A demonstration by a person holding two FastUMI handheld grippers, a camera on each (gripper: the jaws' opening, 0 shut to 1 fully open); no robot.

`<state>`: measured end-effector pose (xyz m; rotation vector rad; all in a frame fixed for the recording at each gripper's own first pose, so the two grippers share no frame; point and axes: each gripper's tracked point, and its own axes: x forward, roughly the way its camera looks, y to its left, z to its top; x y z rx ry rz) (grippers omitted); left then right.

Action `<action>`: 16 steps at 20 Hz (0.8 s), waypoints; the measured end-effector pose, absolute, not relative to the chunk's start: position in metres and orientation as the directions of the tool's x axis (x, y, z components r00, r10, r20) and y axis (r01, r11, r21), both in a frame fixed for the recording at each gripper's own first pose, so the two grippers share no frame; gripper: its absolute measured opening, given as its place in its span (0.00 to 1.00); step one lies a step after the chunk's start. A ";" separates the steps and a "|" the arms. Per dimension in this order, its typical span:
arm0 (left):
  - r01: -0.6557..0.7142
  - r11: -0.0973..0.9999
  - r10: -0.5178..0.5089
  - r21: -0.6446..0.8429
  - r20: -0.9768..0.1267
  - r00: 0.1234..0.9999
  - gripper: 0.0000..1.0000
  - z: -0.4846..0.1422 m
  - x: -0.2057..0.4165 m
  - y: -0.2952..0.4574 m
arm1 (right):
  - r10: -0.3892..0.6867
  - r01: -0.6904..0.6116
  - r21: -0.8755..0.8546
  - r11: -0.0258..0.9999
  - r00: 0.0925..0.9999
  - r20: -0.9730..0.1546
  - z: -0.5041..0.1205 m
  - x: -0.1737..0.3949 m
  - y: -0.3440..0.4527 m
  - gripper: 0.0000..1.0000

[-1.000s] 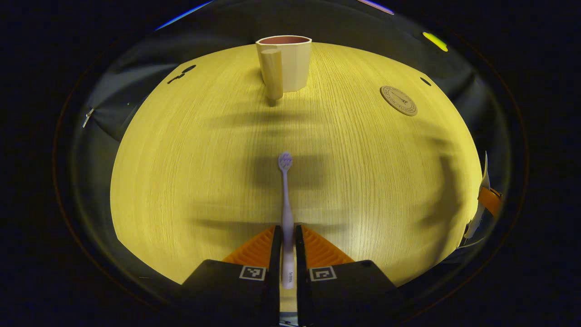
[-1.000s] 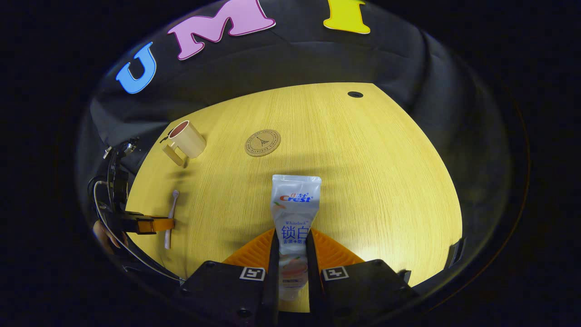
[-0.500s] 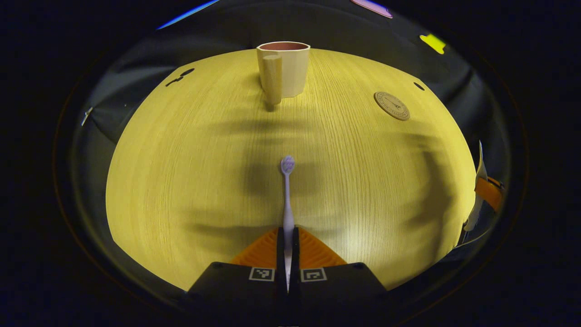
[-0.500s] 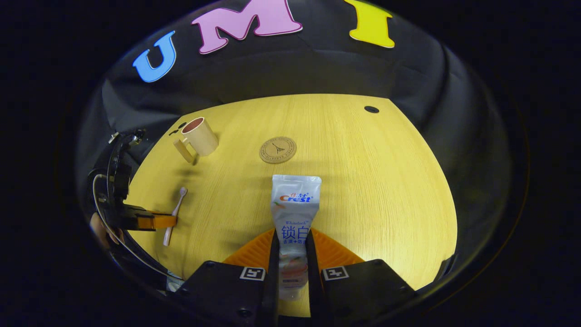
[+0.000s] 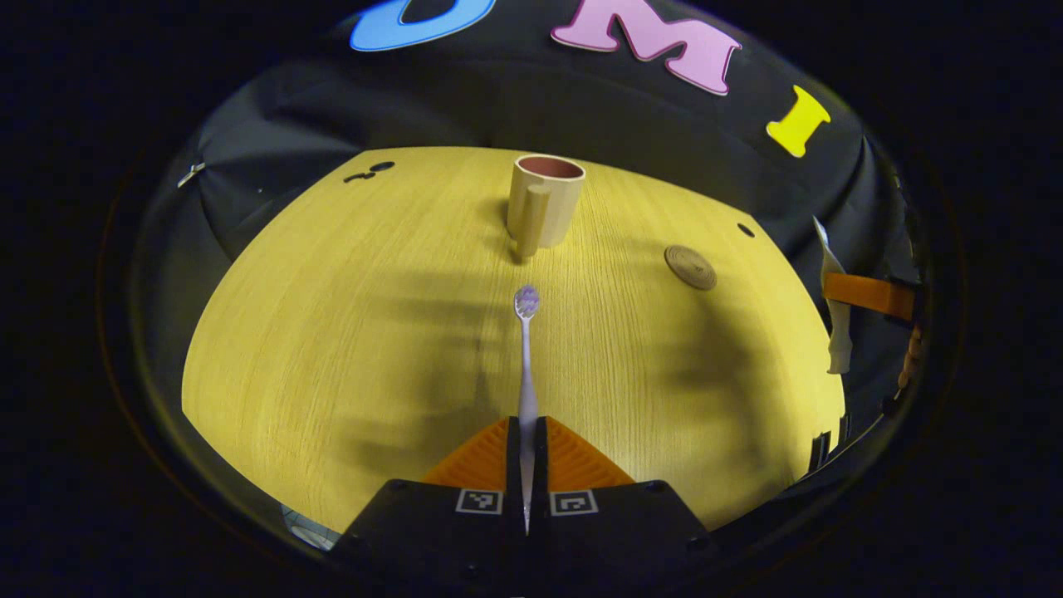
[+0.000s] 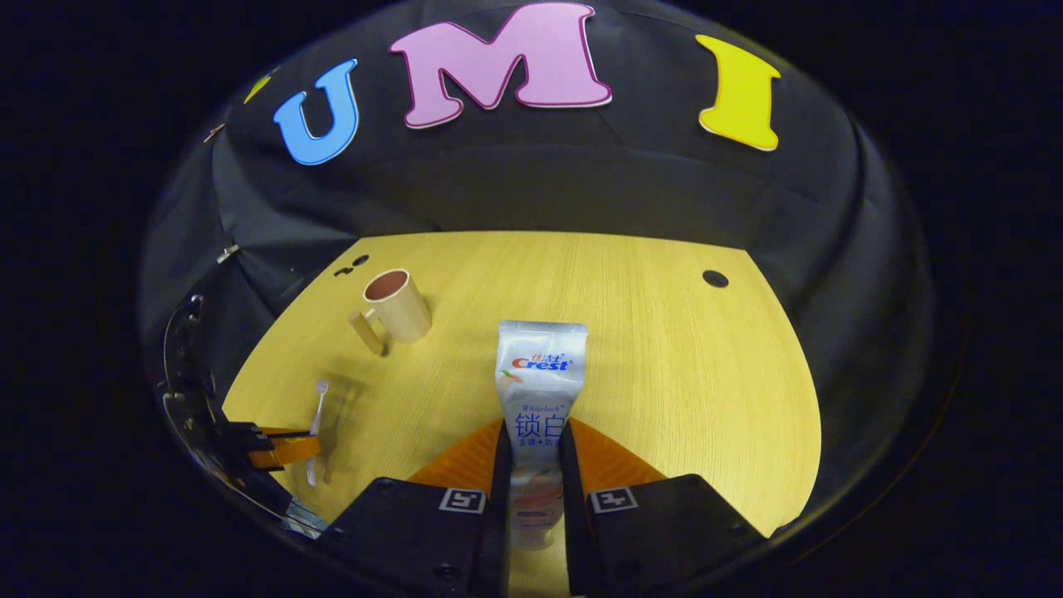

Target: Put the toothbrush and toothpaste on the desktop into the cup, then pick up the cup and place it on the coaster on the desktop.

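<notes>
With the left tongs (image 5: pixel 526 440) clamped on the toothbrush (image 5: pixel 526 357) handle, bristles forward, and the right tongs (image 6: pixel 536 465) squeezing the toothpaste (image 6: pixel 538 390), both lifted above the worktop (image 5: pixel 332 332), each points toward the empty cup (image 5: pixel 544 203), presumably for dropping in.

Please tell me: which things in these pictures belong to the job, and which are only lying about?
Job: lilac plastic toothbrush, white toothpaste tube, beige handled cup, round brown coaster.
Lying about: metal clip on the black cloth; nothing else loose.

toothbrush (image 5: pixel 525 349) clamped (jaws closed), cup (image 5: pixel 544 202) ahead
</notes>
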<state>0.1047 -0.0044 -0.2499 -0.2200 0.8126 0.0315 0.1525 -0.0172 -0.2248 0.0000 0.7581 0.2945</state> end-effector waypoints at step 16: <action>-0.108 0.956 -0.027 -0.273 -0.449 0.893 0.06 -0.172 0.072 0.006 | 0.444 -0.433 0.135 0.891 0.772 -0.456 -0.139 0.257 0.141 0.30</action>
